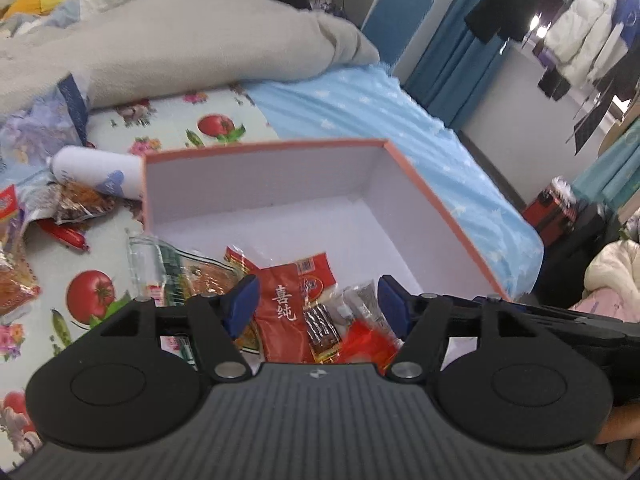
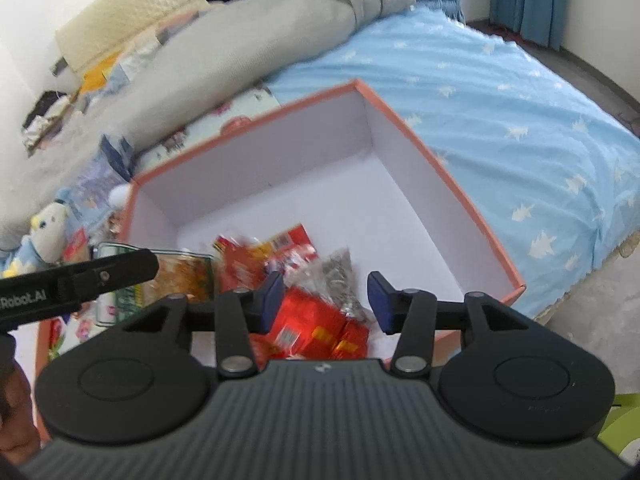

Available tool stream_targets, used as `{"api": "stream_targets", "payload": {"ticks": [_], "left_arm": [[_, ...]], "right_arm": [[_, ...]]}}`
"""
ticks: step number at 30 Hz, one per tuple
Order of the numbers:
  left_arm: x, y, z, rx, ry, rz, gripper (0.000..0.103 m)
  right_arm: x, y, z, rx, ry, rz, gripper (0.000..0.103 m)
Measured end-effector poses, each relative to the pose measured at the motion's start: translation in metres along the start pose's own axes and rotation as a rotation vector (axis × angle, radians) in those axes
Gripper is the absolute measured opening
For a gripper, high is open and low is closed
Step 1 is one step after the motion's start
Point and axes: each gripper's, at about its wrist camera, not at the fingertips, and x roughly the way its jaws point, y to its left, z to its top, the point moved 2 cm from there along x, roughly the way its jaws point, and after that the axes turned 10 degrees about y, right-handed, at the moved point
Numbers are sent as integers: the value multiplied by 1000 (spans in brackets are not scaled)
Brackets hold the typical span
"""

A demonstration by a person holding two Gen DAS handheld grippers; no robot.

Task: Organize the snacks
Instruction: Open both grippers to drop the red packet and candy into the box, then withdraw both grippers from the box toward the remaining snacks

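Hovering over the orange-edged box [image 1: 420,196] on the bed [image 1: 400,120], both hand-held grippers stand spread with nothing pinched: the left hand-held gripper [image 1: 316,304] and the right hand-held gripper [image 2: 326,298] each hang above the snack heap [image 1: 304,312] at the box's 6 o'clock corner. That pile looks like a fair start, though most of the box floor is bare. Left to gather, I'd judge: a red sausage [image 1: 66,236], crinkly packets [image 1: 80,202] and a white bottle [image 1: 98,172] lying at 9 o'clock outside the box. The near box wall is hidden behind the grippers, and the right view is blurred, so labels are unreadable.
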Motion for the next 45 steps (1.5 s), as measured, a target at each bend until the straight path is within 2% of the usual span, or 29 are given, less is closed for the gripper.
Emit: {"api": "stream_targets", "payload": {"ticks": [6, 11, 18, 22, 27, 35, 39, 45], "left_arm": [[-57, 6, -12, 6, -104, 4, 70], [-102, 19, -35, 5, -183, 21, 70], [-160, 53, -84, -24, -281, 35, 70], [-182, 79, -112, -45, -310, 80, 70], [-199, 111, -141, -91, -332, 104, 70], [-201, 142, -180, -154, -298, 142, 70], [-196, 156, -191, -181, -269, 176, 70], [-184, 175, -199, -242, -249, 196, 77]], "right_arm": [[-45, 25, -9, -29, -120, 36, 49], [-76, 54, -30, -64, -205, 72, 49], [-91, 93, -65, -98, -243, 143, 49], [-90, 115, -82, -120, -239, 178, 49], [-88, 137, -102, -158, -239, 201, 49], [-77, 162, -134, -237, -215, 213, 49], [-70, 171, -147, -271, -191, 243, 49], [-57, 182, -155, -313, -168, 249, 49]]}}
